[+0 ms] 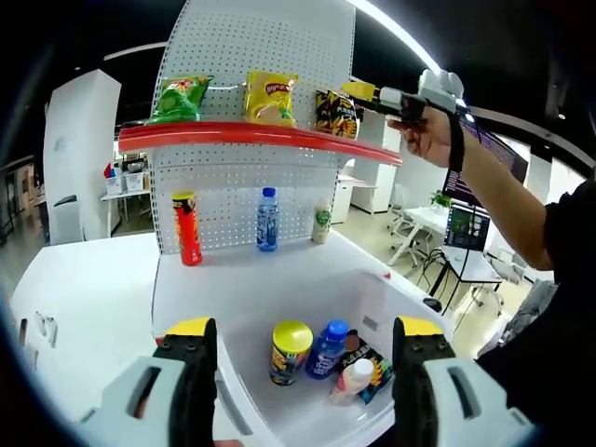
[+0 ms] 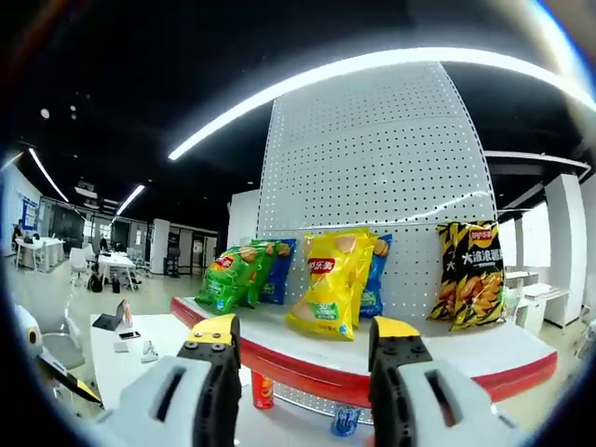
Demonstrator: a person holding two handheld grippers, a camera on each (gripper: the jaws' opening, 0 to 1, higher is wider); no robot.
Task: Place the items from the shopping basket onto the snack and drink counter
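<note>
Left tool [image 1: 304,358] at the bottom of the left gripper view, yellow-tipped jaws spread wide, nothing between them; it hangs over the white plastic shopping basket [image 1: 279,410] at lower centre. In the basket: a yellow-lidded cylindrical can [image 1: 290,351] upright, a blue-capped blue bottle [image 1: 327,349] beside it, a small white bottle with a pale cap [image 1: 351,379] lying tilted against a dark flat snack packet [image 1: 372,371]. These sit close together, some touching. Right tool [image 2: 300,368] at the bottom of the right gripper view, jaws apart and empty, raised to the red-edged upper shelf [image 2: 372,372] of the white pegboard counter [image 2: 372,158], just before the yellow crisp bag [image 2: 331,279]. A green crisp bag [image 2: 231,277] leans at centre left, a black-and-yellow crisp bag [image 2: 470,273] at right, blue bags behind. In the left gripper view the lower shelf at centre carries a red tall tube can [image 1: 186,227], a clear blue-label water bottle [image 1: 267,219] and a pale small drink bottle [image 1: 321,223]. Risks, as I judge: the upright bags look lightly propped, so a nudge from the right tool could topple one forward off the shelf. In the basket, going for the can could knock the neighbouring blue bottle; the white bottle lies askew and may roll or slip from the jaws.
</note>
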